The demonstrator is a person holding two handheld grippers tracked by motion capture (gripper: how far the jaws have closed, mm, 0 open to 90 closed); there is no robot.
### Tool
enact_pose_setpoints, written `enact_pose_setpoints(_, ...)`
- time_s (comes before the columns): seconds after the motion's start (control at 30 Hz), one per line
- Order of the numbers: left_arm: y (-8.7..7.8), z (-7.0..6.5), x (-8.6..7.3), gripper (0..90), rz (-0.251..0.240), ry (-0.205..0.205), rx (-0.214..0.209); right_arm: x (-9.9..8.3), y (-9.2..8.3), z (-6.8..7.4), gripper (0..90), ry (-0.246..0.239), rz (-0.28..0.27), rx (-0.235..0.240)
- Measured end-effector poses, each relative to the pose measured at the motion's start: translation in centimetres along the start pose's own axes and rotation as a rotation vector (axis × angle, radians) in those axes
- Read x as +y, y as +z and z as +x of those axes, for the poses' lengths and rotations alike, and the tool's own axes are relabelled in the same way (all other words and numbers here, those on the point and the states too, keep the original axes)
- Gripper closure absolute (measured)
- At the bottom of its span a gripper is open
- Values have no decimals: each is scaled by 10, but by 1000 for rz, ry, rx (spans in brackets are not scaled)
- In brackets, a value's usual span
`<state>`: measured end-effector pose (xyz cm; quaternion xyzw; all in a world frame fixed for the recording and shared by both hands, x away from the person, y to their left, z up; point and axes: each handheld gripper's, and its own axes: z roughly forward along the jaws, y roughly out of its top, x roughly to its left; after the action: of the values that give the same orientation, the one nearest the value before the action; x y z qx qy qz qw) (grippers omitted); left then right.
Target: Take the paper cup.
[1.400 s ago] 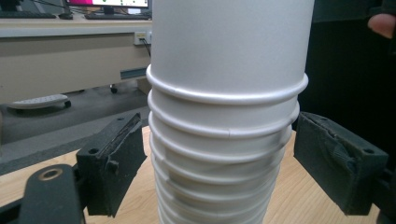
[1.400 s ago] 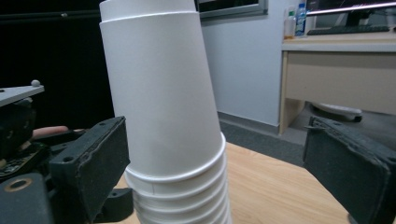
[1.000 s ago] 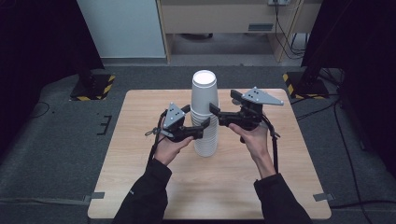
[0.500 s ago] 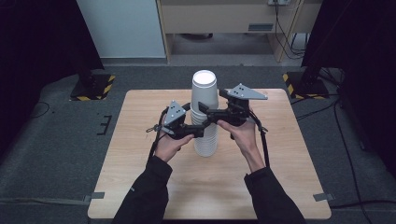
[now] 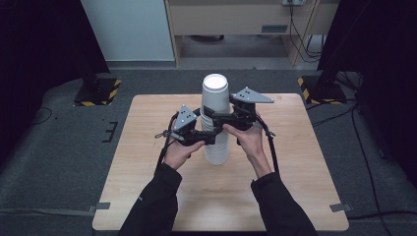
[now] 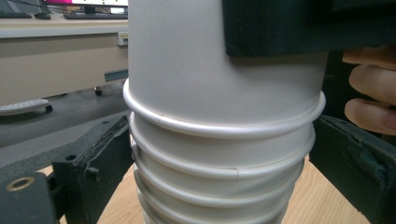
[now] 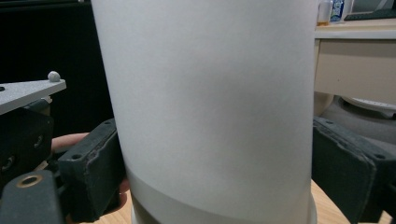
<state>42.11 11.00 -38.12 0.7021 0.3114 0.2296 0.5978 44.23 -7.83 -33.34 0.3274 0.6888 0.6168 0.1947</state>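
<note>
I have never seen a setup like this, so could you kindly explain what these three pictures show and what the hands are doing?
No robot here: a person stands at a wooden table and holds a hand-held pair of tongs in each hand. The high view looks down from above the person's side. The other two come from small cameras riding on each tool, looking along its two black jaws.

On the table stands a stack of white paper cups, upside down and nested. The left tongs sit low, with their jaws either side of the stack's ribbed rims; they have just been opening and do not seem to press. The right tongs sit higher, around the top cup; their jaws have just been closing, one pad at the cup wall, the other apart from it.
</note>
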Motion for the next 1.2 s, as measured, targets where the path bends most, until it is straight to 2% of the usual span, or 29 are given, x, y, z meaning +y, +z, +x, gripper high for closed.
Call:
enact_pose_setpoints(0.23,1,-1,0,58,-5,8,3,1,-2,0,136,-42,-25,-5)
enact_pose_setpoints(0.43,0,-1,-1,65,-7,1,-2,3,-4,-1,148,-42,-59,-6)
enact_pose_setpoints(0.7,-1,0,-1,75,-9,7,1,4,-4,-1,150,-52,-69,-13)
enact_pose_setpoints(1.1,-2,1,-1,84,-12,14,1,4,7,0,128,-17,-19,-20)
enact_pose_setpoints(1.2,-2,1,-1,84,-11,13,1,7,7,0,141,-27,-6,-23)
